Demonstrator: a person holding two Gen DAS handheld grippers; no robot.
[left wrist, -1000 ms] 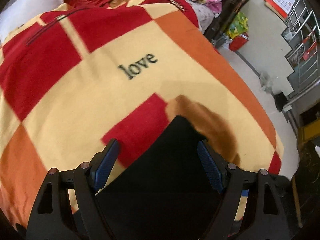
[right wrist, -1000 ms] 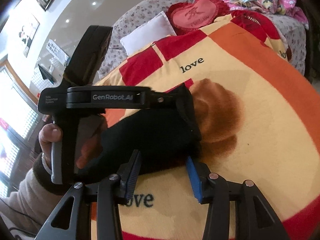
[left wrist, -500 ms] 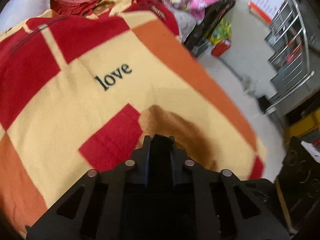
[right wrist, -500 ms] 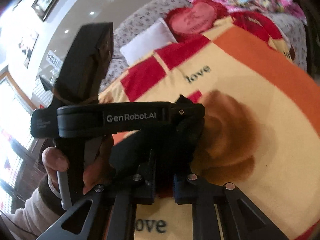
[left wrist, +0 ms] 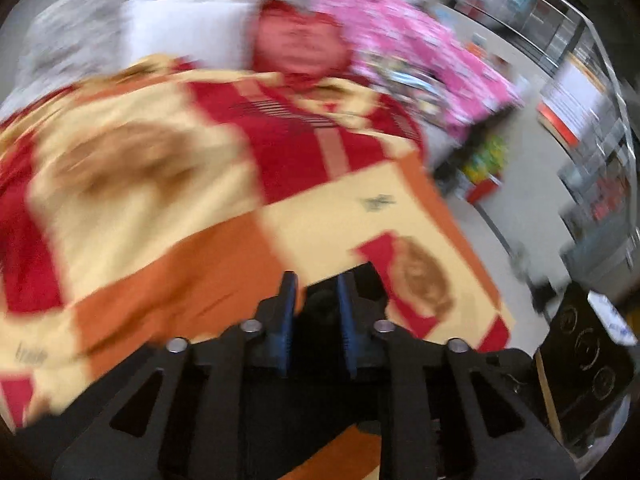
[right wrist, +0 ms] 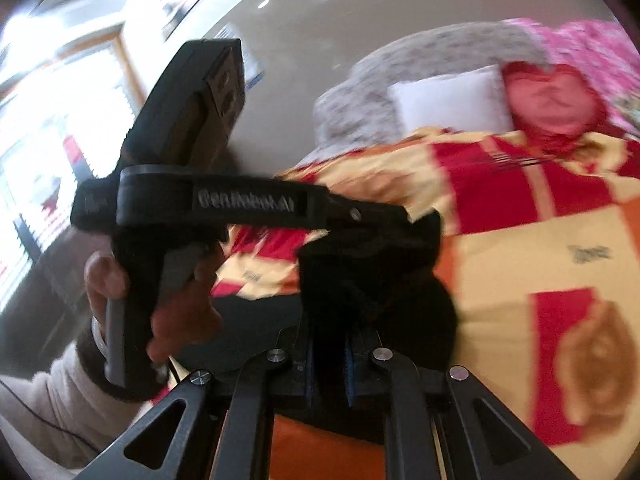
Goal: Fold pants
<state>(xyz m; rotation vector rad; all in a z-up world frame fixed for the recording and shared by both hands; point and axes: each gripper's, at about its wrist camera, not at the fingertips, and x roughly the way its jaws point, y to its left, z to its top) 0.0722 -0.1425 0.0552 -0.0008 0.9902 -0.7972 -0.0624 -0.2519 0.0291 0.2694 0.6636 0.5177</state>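
Above a blanket (right wrist: 520, 264), black pants (right wrist: 380, 280) hang bunched between two grippers. Right gripper (right wrist: 329, 364) has its pads nearly together, pinching the cloth; left gripper (left wrist: 316, 308) likewise clamps a dark fold, seen from the side in the right view. Behind lie a white pillow (right wrist: 448, 100) and a red heart cushion (right wrist: 552, 100).

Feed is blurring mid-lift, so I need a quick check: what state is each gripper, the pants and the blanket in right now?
left gripper: fingers shut on the black pants, held above the bed.
right gripper: fingers shut on the same pants.
black pants: bunched, pinched by both grippers, lifted off the bed.
patterned blanket: spread over the bed.
white pillow: lying at the head of the bed.
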